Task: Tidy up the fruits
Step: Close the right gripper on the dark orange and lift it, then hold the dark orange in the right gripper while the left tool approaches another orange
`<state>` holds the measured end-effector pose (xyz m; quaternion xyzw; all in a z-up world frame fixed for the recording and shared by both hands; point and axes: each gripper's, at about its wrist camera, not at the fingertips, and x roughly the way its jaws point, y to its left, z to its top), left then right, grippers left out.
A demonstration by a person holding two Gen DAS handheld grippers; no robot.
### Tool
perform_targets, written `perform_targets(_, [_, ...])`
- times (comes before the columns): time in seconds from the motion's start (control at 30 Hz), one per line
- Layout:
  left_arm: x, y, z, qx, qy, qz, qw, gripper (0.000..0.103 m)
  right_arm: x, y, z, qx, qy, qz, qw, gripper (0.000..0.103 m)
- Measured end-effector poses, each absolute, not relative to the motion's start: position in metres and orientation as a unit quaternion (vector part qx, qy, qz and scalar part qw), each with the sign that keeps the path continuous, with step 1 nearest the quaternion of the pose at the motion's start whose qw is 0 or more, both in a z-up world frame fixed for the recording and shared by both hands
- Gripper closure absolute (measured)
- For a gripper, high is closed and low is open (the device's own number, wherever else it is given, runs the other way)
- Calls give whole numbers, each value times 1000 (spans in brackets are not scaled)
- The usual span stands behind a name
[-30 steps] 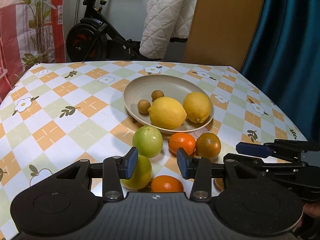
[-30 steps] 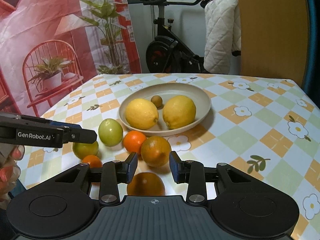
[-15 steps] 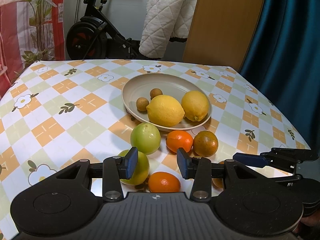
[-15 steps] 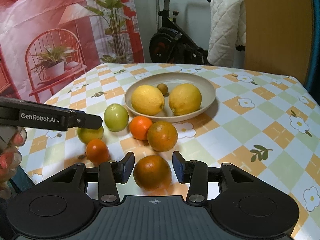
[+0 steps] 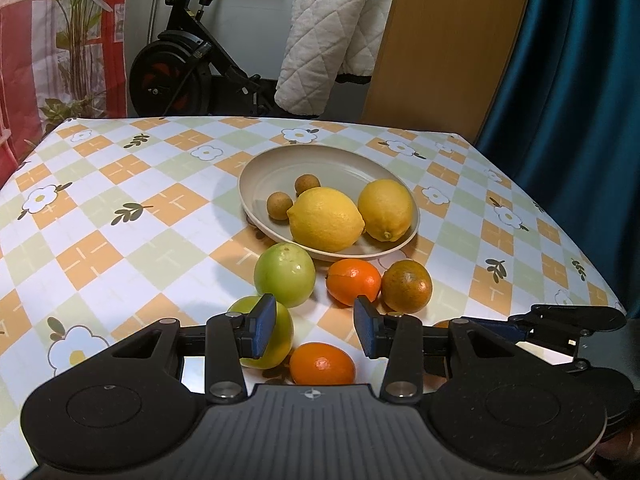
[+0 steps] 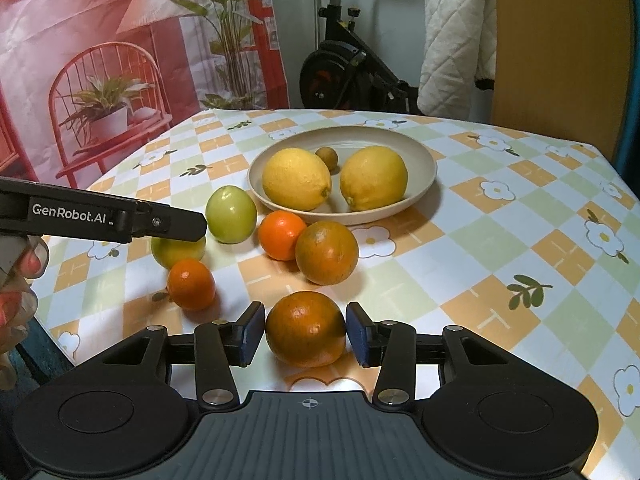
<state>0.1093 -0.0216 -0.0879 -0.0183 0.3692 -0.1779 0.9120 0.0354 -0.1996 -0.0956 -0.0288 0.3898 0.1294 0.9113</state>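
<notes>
Nearest, our right gripper [image 6: 305, 334] has just been opening its fingers; they flank a dark orange [image 6: 305, 328] on the desk [image 6: 500, 240], seemingly not pressing. Our left gripper [image 5: 315, 330] hovers part-open and empty above a small orange [image 5: 322, 363] at 6 o'clock. Farther, at 12 o'clock, the plate [image 6: 424, 160] holds two lemons [image 6: 297, 179].

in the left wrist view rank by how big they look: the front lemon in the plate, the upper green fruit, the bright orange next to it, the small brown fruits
1. front lemon
2. upper green fruit; it sits nearer the camera, so the true gap may be wider
3. bright orange
4. small brown fruits, both alike
</notes>
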Motion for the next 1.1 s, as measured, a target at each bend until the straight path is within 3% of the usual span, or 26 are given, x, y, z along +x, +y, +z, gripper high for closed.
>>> perform_targets(0.57, [114,-32,-86,-11,363,-198,910,58,42,-221,-87,-18,374,106,921,62])
perform_targets(1.1, [132,-89,-99,39,342,-276,897,58,72,-277,-75,-18,357,67,932,62])
